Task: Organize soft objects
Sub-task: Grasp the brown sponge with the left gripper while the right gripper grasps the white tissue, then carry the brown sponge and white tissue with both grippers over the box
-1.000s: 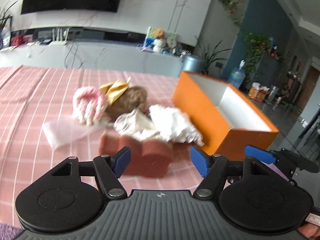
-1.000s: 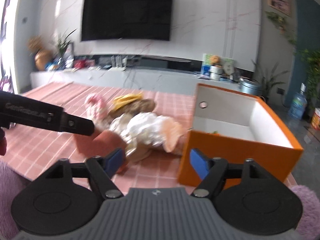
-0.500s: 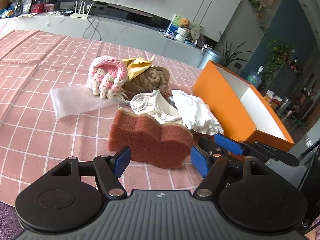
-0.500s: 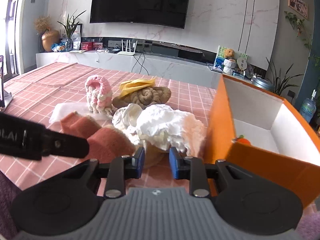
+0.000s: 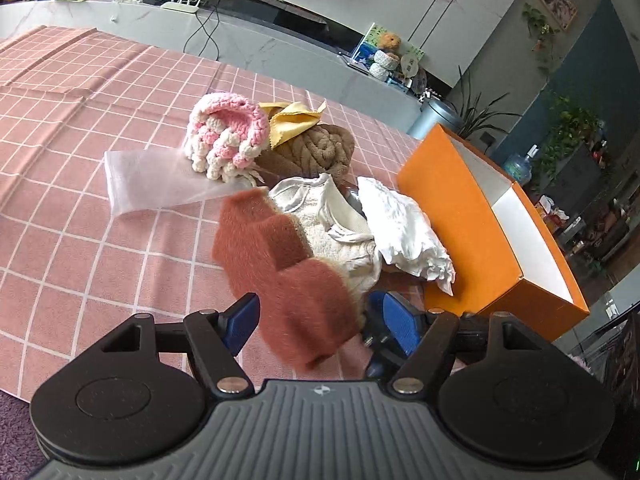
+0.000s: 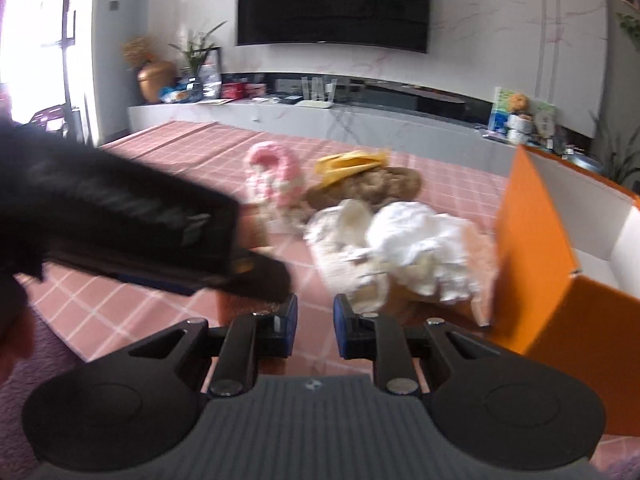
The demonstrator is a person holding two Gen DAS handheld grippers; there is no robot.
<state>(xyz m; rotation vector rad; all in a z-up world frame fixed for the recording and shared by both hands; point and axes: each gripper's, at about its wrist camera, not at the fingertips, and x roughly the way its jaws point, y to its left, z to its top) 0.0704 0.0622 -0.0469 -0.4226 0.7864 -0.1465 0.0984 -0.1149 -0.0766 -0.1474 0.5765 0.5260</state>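
A red-brown sponge [image 5: 288,276] lies tilted between the fingers of my left gripper [image 5: 320,320], which stands open around it; the pads do not press it. Behind it lie a cream cloth [image 5: 328,224], a white crumpled cloth [image 5: 404,228], a brown knitted piece [image 5: 316,152], a yellow cloth [image 5: 292,120] and a pink-and-white crochet piece [image 5: 224,136]. An open orange box [image 5: 460,208] stands to the right. My right gripper [image 6: 315,330] is nearly closed and empty, low in front of the pile [image 6: 400,236]. The left tool [image 6: 120,220] crosses its view.
A clear plastic bag [image 5: 156,184] lies flat left of the pile on the pink checked tablecloth [image 5: 80,128]. The table's near edge is just under both grippers. A TV cabinet [image 6: 360,120] stands beyond the table.
My left gripper has moved in over the sponge, which now sits tilted between its fingers. My right gripper, which narrowed earlier, has shifted with motion blur, and the left tool fills more of its view.
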